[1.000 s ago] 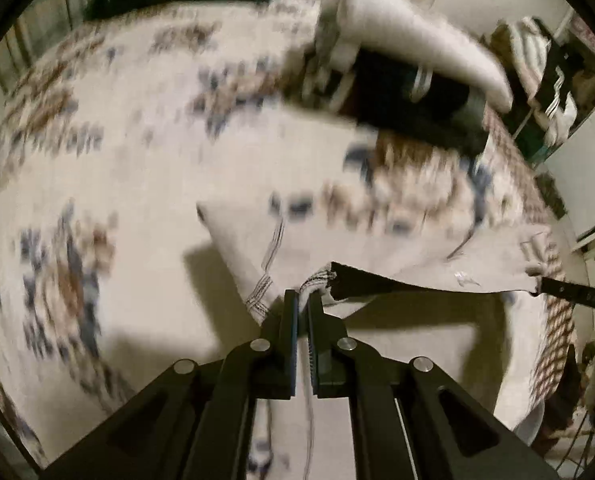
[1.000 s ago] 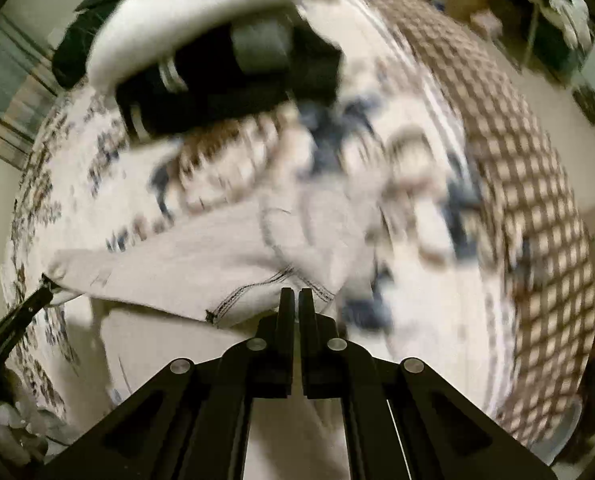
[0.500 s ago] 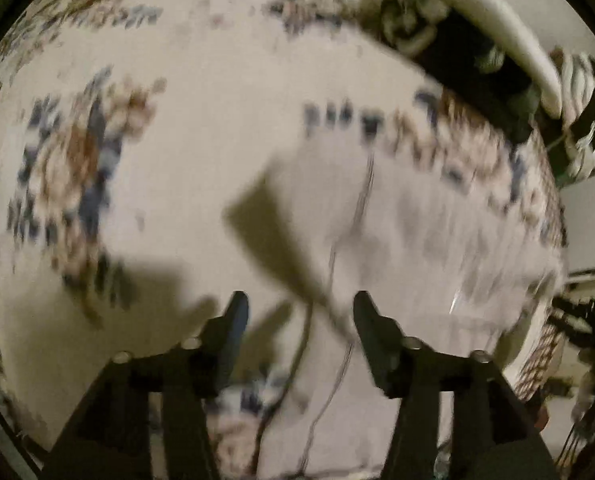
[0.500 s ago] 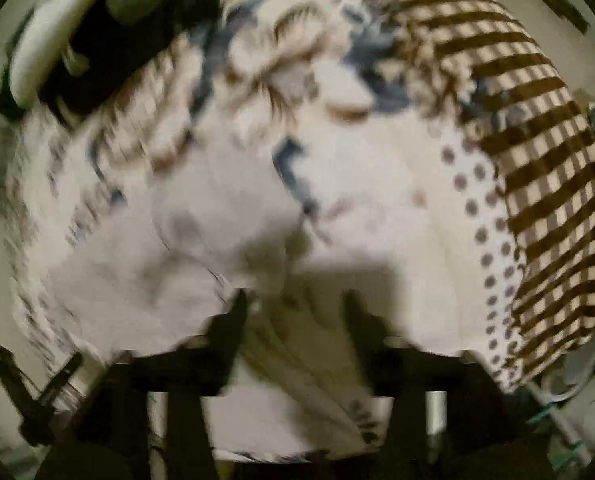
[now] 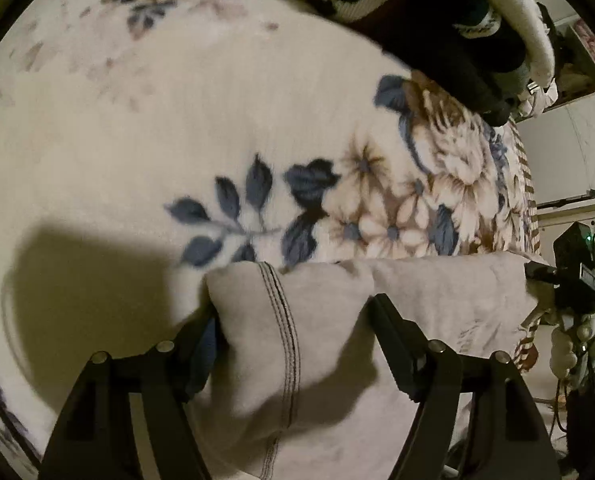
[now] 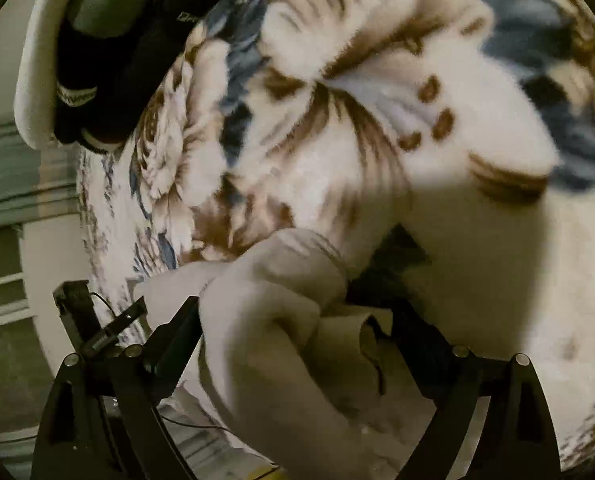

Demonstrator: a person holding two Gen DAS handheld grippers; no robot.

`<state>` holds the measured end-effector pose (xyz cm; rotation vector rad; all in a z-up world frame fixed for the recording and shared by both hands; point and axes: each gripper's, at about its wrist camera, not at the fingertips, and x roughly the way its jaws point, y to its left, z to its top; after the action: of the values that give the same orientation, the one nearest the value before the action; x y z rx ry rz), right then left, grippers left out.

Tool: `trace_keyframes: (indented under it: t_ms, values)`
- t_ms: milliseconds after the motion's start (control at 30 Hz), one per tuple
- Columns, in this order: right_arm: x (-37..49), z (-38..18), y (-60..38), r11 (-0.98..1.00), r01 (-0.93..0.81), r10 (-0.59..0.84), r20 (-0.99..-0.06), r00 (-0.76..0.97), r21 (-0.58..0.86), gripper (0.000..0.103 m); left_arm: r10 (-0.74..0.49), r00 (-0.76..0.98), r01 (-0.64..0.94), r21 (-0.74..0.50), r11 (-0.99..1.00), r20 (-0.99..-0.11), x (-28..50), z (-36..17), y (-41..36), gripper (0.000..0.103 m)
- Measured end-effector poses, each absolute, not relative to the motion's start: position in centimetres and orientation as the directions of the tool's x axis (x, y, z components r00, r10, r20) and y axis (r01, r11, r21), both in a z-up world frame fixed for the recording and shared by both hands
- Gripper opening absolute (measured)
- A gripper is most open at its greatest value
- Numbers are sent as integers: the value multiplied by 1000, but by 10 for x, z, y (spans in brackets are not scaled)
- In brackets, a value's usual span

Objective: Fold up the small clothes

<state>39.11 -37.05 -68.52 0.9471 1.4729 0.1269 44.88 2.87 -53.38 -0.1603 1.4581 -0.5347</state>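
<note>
A small beige garment (image 5: 321, 340) with dark stitched seams lies folded on a floral blanket (image 5: 177, 120). My left gripper (image 5: 293, 312) is open, its two fingers straddling the garment's left folded edge, low over it. In the right wrist view the same garment (image 6: 265, 320) is bunched in rolls between the open fingers of my right gripper (image 6: 297, 312), which sits low over its right end. The other gripper shows at the edge of each view, the right one (image 5: 569, 276) in the left wrist view and the left one (image 6: 101, 328) in the right wrist view.
A pile of dark and white clothes (image 5: 437, 32) lies at the far side of the blanket; it also shows in the right wrist view (image 6: 109, 60). The blanket's brown checked border (image 5: 529, 184) runs along the right. A wall and floor lie beyond the bed edge.
Both grippers were shut on the garment's lifted edge a second ago. They have opened, let the edge down as a fold, and now sit low over the folded garment.
</note>
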Motion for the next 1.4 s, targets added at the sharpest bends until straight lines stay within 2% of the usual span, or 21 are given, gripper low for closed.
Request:
trace_keyframes:
  t_ms: [33, 67, 100, 133, 200, 300, 500, 667, 733, 833, 900, 933, 967, 1000, 1167, 1267, 1367, 1400]
  values:
    - [391, -685, -371, 636, 466, 616, -769, 173, 615, 92, -435, 40, 257, -412, 874, -899, 446, -532, 29, 53]
    - [390, -683, -372, 621, 459, 626, -755, 197, 635, 81, -438, 57, 266, -409, 873, -897, 442, -530, 28, 42]
    - [388, -682, -374, 617, 453, 631, -748, 206, 644, 57, -443, 70, 271, -410, 871, -894, 439, -529, 28, 37]
    - [387, -681, -373, 616, 450, 633, -746, 206, 647, 49, -441, 91, 278, -403, 872, -893, 435, -525, 27, 32]
    - [387, -679, -369, 626, 448, 619, -756, 212, 638, 34, -415, 128, 300, -363, 882, -901, 434, -517, 20, 28]
    - [393, -664, -362, 655, 432, 585, -777, 230, 621, 28, -387, 179, 294, -326, 898, -905, 437, -505, 10, 27]
    - [426, -629, -362, 695, 383, 550, -793, 263, 609, 25, -386, 215, 251, -331, 910, -897, 467, -490, 15, 27]
    - [473, -615, -362, 717, 354, 525, -799, 292, 601, 25, -368, 256, 239, -310, 920, -894, 514, -481, 11, 27]
    - [493, -616, -363, 714, 358, 521, -798, 303, 602, 25, -345, 227, 206, -301, 931, -911, 536, -495, 14, 30]
    - [512, -634, -372, 685, 424, 535, -804, 261, 593, 34, -357, 157, 92, -346, 934, -921, 540, -513, 29, 40]
    - [511, -641, -379, 664, 473, 532, -810, 246, 580, 63, -376, 190, 62, -371, 927, -907, 519, -501, 45, 52]
    - [504, -636, -384, 638, 475, 546, -791, 275, 606, 71, -383, 209, 51, -381, 923, -900, 508, -495, 51, 53]
    - [497, -629, -386, 631, 466, 548, -782, 298, 620, 83, -384, 236, 24, -390, 921, -892, 490, -486, 62, 58]
    - [488, -622, -387, 635, 457, 541, -781, 312, 622, 86, -388, 258, -3, -402, 915, -885, 476, -479, 71, 64]
    - [428, -601, -379, 663, 468, 477, -812, 337, 584, 87, -434, 296, -200, -499, 843, -851, 417, -479, 101, 65]
    - [406, -617, -363, 625, 504, 508, -801, 317, 596, 87, -485, 261, -280, -546, 790, -835, 411, -505, 89, 65]
    - [400, -640, -346, 571, 536, 543, -776, 320, 621, 86, -498, 247, -291, -554, 780, -831, 420, -522, 69, 65]
    - [400, -645, -343, 556, 540, 545, -768, 338, 632, 78, -486, 253, -276, -544, 792, -836, 425, -525, 61, 64]
